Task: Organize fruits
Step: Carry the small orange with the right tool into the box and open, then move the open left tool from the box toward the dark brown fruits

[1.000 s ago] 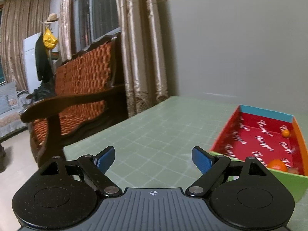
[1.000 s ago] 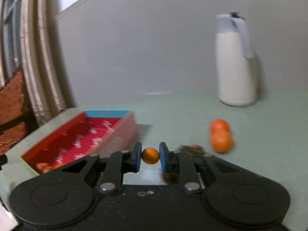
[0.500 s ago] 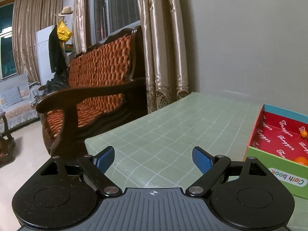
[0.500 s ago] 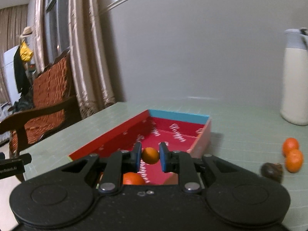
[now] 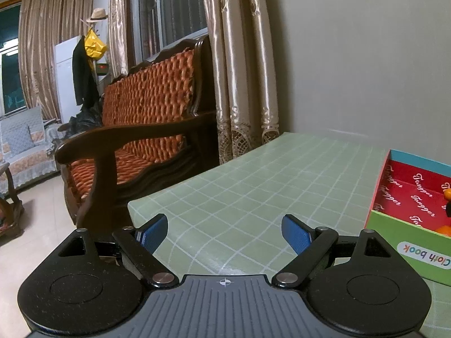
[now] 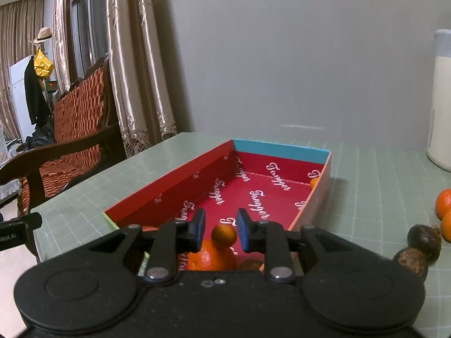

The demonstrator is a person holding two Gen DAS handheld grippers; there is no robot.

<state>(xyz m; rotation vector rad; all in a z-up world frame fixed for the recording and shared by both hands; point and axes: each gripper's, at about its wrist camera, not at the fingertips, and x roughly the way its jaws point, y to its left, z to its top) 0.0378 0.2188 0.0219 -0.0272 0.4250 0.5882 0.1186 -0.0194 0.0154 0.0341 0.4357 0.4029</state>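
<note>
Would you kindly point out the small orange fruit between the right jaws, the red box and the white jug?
small orange fruit (image 6: 224, 234): right wrist view, middle of its skin.
red box (image 6: 277, 148): right wrist view, blue far wall.
white jug (image 6: 441, 107): right wrist view, cream body at the picture's right edge.

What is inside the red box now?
In the red box: a large orange at the near end, a small orange fruit between the opening right gripper pads, untouched, another far right. The gripper body hides the near end.
</note>
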